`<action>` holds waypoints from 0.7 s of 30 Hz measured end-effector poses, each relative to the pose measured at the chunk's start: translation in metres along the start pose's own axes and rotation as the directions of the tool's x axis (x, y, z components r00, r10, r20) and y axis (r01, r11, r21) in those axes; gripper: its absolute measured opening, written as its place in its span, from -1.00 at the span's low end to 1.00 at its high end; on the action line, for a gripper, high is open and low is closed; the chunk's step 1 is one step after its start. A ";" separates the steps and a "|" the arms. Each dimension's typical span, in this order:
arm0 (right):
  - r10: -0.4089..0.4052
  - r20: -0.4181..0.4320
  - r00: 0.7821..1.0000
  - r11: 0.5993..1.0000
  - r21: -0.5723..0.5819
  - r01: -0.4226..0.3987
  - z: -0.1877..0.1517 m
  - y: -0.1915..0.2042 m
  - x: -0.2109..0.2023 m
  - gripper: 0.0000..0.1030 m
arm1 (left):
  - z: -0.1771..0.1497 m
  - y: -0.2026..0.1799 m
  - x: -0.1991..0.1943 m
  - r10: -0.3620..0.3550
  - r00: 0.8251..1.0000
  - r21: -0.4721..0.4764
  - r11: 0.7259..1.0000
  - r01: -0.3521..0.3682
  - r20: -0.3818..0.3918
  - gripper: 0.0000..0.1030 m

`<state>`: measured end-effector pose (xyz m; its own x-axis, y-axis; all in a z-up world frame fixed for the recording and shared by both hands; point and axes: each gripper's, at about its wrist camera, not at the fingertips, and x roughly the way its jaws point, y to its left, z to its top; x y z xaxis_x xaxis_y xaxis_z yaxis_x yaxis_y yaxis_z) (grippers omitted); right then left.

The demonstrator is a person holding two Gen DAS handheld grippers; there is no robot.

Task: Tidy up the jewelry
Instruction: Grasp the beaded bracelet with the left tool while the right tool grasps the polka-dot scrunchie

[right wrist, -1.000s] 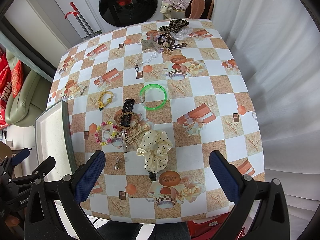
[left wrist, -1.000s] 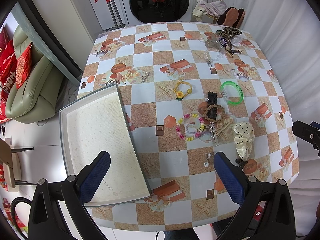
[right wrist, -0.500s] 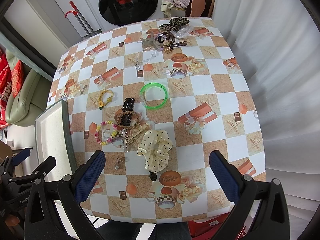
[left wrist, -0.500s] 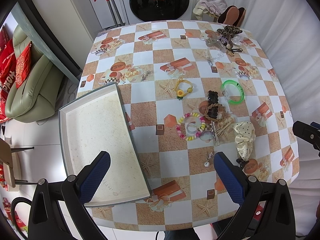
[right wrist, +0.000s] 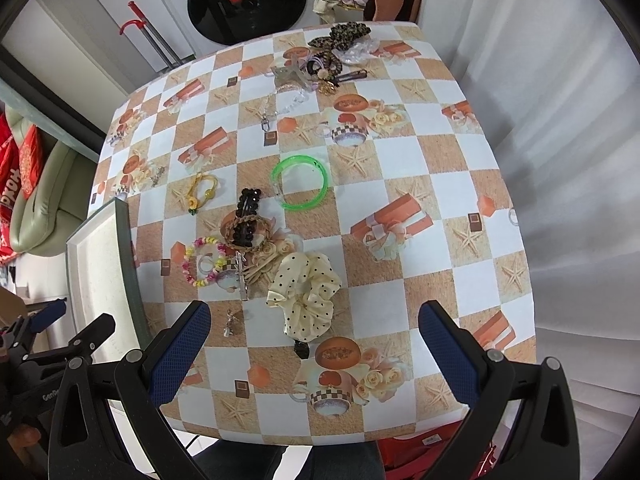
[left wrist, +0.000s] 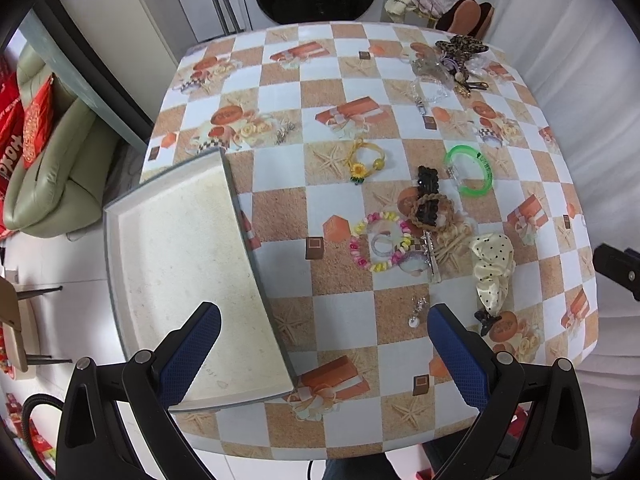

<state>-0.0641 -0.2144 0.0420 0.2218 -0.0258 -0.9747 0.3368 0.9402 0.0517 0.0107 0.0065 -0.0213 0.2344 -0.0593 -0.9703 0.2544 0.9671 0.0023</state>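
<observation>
A shallow grey tray (left wrist: pixel 120 216) with a cream lining lies empty at the table's left edge; its rim also shows in the right wrist view (right wrist: pixel 76 248). Jewelry is scattered to its right: a pastel bead bracelet (left wrist: pixel 362 256), a green bangle (left wrist: pixel 486 176), a yellow flower bracelet (left wrist: pixel 360 168), a black clip on a braided band (left wrist: pixel 428 208), a polka-dot scrunchie (right wrist: pixel 308 292), a small silver earring (left wrist: pixel 416 312). My left gripper (left wrist: pixel 320 338) is open and empty above the near table edge. My right gripper (right wrist: pixel 316 340) is open and empty above the scrunchie's near side.
A second pile with a leopard bow (right wrist: pixel 344 36) and a clear chain (right wrist: pixel 276 104) lies at the table's far end. A washing machine (right wrist: pixel 248 0) stands behind. A sofa (left wrist: pixel 52 168) is to the left, a white curtain (right wrist: pixel 560 120) to the right.
Both views have drifted slightly back and up from the table. Nothing on the table has moved and both grippers stay open.
</observation>
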 end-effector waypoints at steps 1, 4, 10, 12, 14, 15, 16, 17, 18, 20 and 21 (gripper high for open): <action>0.002 -0.007 1.000 1.000 0.005 -0.002 0.000 -0.002 0.003 1.00 | 0.000 0.001 0.003 -0.002 1.000 -0.004 1.000 0.002 -0.002 1.00; 0.006 -0.033 0.999 1.000 0.021 -0.005 -0.003 -0.008 0.014 1.00 | 0.006 0.001 0.015 0.010 1.000 -0.017 1.000 -0.010 -0.011 1.00; 0.018 -0.098 0.995 0.999 0.046 -0.013 -0.008 -0.019 0.038 1.00 | 0.023 -0.006 0.042 -0.004 1.000 0.024 1.000 0.005 -0.025 1.00; 0.017 -0.117 0.993 0.999 0.048 -0.012 -0.009 -0.022 0.049 1.00 | 0.027 -0.010 0.051 0.016 1.000 0.042 0.999 -0.016 -0.022 1.00; 0.016 -0.136 0.991 0.999 0.053 -0.009 -0.011 -0.026 0.059 1.00 | 0.032 -0.011 0.063 0.010 1.000 0.049 0.999 -0.009 -0.029 1.00; 0.015 -0.144 0.989 0.998 0.054 -0.008 -0.012 -0.027 0.064 1.00 | 0.034 -0.011 0.069 0.012 0.999 0.050 0.999 -0.010 -0.034 1.00; 0.018 -0.152 0.988 0.998 0.056 -0.010 -0.013 -0.027 0.070 1.00 | 0.036 -0.012 0.078 0.019 0.999 0.051 0.999 -0.016 -0.041 1.00; 0.025 -0.159 0.987 0.998 0.059 -0.016 -0.012 -0.028 0.075 1.00 | 0.038 -0.012 0.084 0.020 0.999 0.054 0.998 -0.017 -0.048 1.00; 0.033 -0.167 0.985 0.998 0.060 -0.023 -0.013 -0.028 0.081 1.00 | 0.039 -0.012 0.089 0.017 0.998 0.057 0.998 -0.014 -0.054 1.00; 0.056 -0.181 0.982 0.997 0.063 -0.045 -0.012 -0.026 0.093 1.00 | 0.042 -0.012 0.102 0.016 0.998 0.066 0.998 -0.012 -0.054 1.00; 0.064 -0.187 0.980 0.996 0.065 -0.053 -0.011 -0.025 0.098 1.00 | 0.043 -0.013 0.106 0.015 0.998 0.069 0.998 -0.011 -0.054 1.00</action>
<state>-0.0604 -0.2369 -0.0574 0.0677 0.0988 -0.9928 0.3835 0.9161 0.1173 0.0728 -0.0234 -0.1139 0.1867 -0.0317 -0.9819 0.3161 0.9483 0.0294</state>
